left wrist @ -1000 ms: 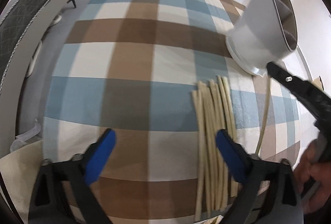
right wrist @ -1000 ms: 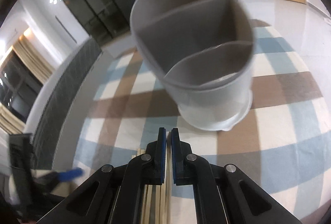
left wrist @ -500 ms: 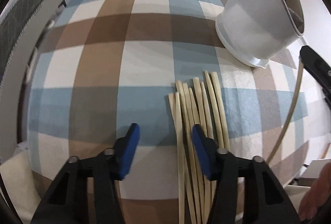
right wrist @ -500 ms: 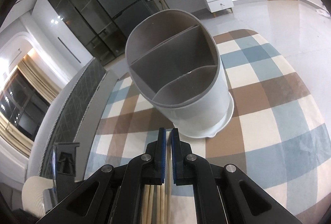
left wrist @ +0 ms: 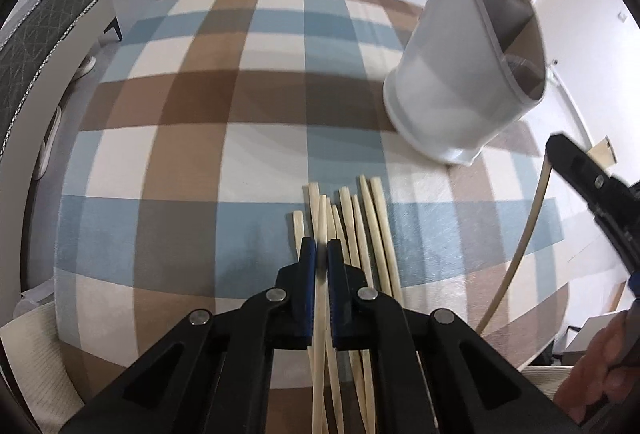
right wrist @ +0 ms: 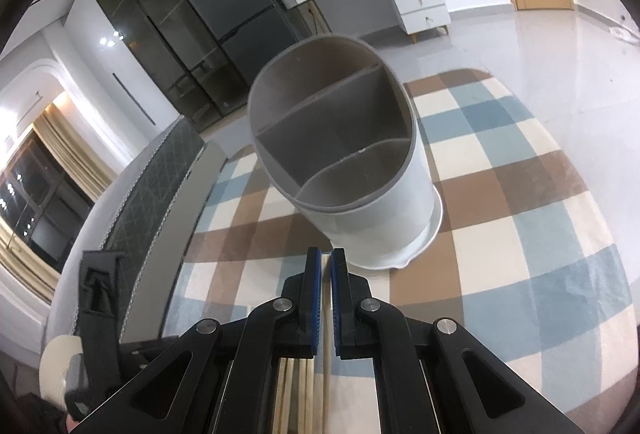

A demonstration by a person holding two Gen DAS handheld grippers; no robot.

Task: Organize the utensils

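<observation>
From your left wrist view, pale wooden chopsticks point(left wrist: 352, 234) lie side by side in a loose bundle on the blue, brown and cream checked cloth point(left wrist: 180, 161), their tips fanned slightly and pointing toward the holder point(left wrist: 460, 85), a light grey cylinder with a darker grey divided inside that stands beyond them to the right, well clear of the tips. Your left gripper point(left wrist: 321, 254) has just been closing, and its blue pads now pinch one chopstick point(left wrist: 321, 218) of the bundle, which runs straight between them. At the right edge your right gripper point(left wrist: 560, 149) holds a single chopstick point(left wrist: 524, 234) that slants down toward the table edge, with your hand point(left wrist: 600, 366) below it. From your right wrist view, the holder point(right wrist: 360, 193) fills the middle, showing three compartments, all dark inside. Your right gripper point(right wrist: 325, 262) is nearly shut, clamped on a thin pale chopstick point(right wrist: 326, 374) between its pads, just short of the holder's base, with the bundle point(right wrist: 296, 374) partly visible underneath.
</observation>
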